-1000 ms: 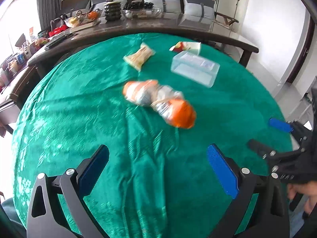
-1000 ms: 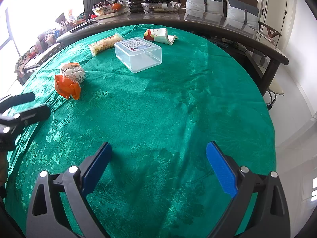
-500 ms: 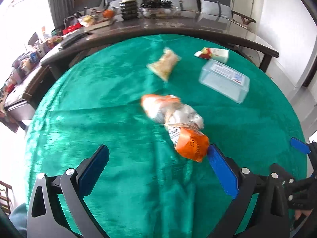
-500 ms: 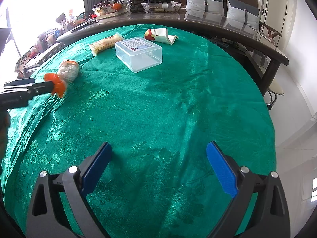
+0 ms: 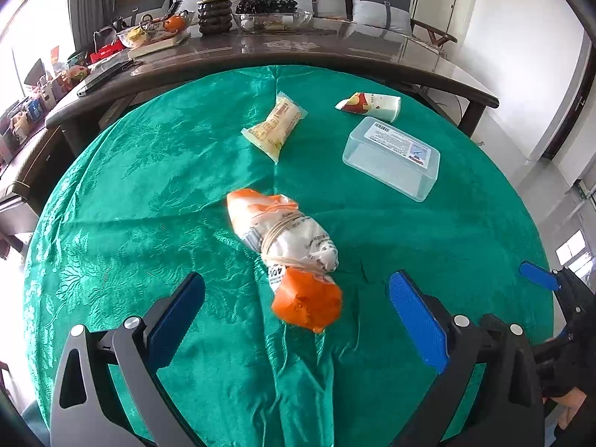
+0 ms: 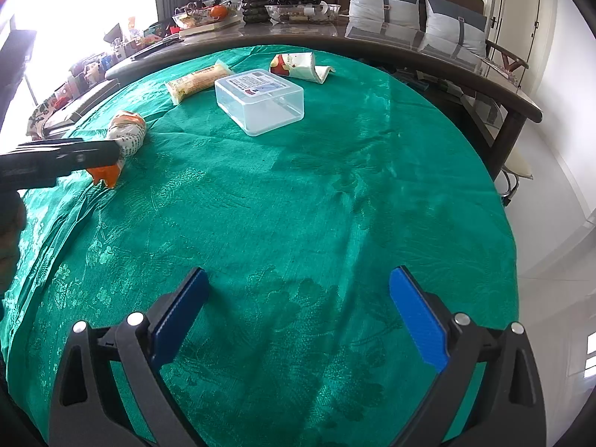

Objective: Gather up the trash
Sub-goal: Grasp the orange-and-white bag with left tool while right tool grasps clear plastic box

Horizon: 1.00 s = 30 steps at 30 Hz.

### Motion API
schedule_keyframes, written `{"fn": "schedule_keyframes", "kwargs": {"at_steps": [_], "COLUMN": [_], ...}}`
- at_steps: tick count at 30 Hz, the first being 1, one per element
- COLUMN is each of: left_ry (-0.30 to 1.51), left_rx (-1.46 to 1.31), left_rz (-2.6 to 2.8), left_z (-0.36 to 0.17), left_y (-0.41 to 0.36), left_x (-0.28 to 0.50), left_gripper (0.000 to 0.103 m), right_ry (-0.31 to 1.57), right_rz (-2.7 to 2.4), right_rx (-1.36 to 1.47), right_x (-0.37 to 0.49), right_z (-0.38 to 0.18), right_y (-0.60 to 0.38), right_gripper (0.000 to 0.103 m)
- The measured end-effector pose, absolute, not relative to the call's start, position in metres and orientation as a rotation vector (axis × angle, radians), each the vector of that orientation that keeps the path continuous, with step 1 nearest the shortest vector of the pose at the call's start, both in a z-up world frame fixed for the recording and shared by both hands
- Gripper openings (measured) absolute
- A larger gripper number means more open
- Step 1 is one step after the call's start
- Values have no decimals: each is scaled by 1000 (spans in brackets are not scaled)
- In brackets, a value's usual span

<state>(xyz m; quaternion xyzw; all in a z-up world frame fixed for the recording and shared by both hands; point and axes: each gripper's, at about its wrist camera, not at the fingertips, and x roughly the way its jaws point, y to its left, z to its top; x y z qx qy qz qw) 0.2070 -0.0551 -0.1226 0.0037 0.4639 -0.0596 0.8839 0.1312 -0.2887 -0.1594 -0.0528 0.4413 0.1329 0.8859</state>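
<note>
Green tablecloth [image 5: 149, 193], left tongs [image 5: 294, 320] spread around orange-white wrapper bundle [image 5: 287, 246], right tongs [image 6: 298, 316] spread, hovering.

Green floral tablecloth [image 5: 149, 186], orange-white wrapper [image 5: 287, 246]

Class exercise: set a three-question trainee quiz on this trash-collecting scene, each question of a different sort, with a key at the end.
1. True or false: the left gripper has its jaws shut on the orange-and-white bundle.
2. Multiple choice: which item lies nearest the clear plastic box? A) the yellow snack packet B) a glass bottle C) a spoon
3. Fill in: the table is covered by a ____ cloth.

Key
1. False: the jaws stand open, with the bundle's orange end between them, not gripped.
2. A
3. green

The right gripper is open too, over bare cloth.
</note>
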Motion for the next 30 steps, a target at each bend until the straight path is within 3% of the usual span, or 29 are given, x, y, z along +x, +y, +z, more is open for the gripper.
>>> {"fn": "schedule_keyframes", "kwargs": {"at_steps": [12,16,18,20,21,23,24,30], "left_ry": [1028,1033,1020,1014,1010,1004,1003,1031], "left_rx": [44,29,40,57,69,93,96,90], "left_rz": [-15,-82,-120,-161,-178,-210,-226,-383], "left_z": [-144,-144,-142,-140,-140,-140,-139,-134], "left_y": [-45,-37,-36,-37,-37,-35,-34,-24], "left_x": [237,238,236,235,234,234,233,212], "left_gripper": [98,80,64,54,43,43,42,42], "right_ry": [907,948,975,985,1002,1026,1026,1043], "right_rz": [392,479,494,496,508,517,512,511], "right_rx": [-217,-227,-245,-266,-264,-263,-265,-212], "right_x": [192,251,272,289,295,303,303,268], "right_z": [-137,-130,-133,-137,-140,-147,-147,-136], "right_y": [-272,-251,-241,-229,-225,-218,-216,-226], "right_gripper": [95,95,95,95,95,88,68,68]}}
